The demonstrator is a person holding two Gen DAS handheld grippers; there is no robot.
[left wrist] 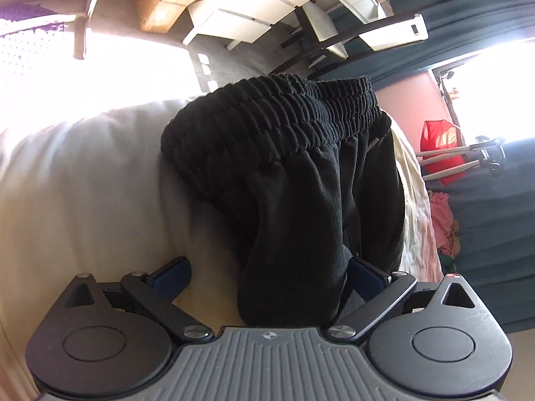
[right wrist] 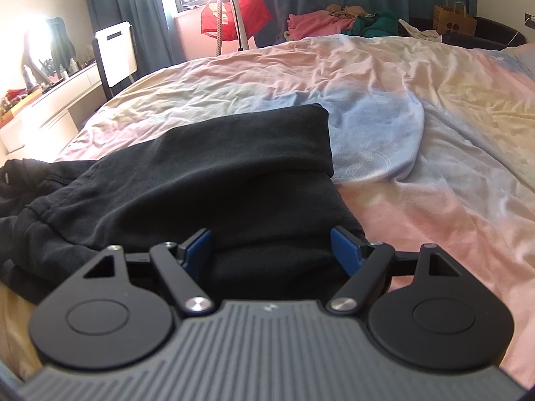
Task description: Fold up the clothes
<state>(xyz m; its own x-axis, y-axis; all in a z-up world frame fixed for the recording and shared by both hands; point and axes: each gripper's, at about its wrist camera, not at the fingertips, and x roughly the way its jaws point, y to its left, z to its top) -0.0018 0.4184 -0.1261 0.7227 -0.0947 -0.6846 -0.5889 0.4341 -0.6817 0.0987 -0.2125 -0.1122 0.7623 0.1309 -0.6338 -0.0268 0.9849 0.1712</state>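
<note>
Black trousers (right wrist: 207, 167) lie folded on the bed (right wrist: 418, 107), bunched fabric sitting between the wide-apart blue pads of the right hand-held gripper (right wrist: 272, 250). Left hand-held gripper (left wrist: 267, 275), also wide, has the ribbed waistband (left wrist: 277, 110) just ahead of it, cloth draping between its fingers.

Wrinkled pastel bedsheet (right wrist: 401, 107) spreads ahead of the jaws and off to their right. Far ahead, past the bed edge: pile of pink and green laundry (right wrist: 334, 21), red bag (right wrist: 234, 16) hanging by a white stand (right wrist: 239, 20), teal curtains (right wrist: 127, 6) around a bright window. Far right of the jaws, brown paper bag (right wrist: 453, 18). Left of the jaws, white chair (right wrist: 117, 53) and white dresser (right wrist: 53, 100) with clutter on top. In the rolled left view, cardboard box (left wrist: 160, 0) sits far ahead near the dresser.
</note>
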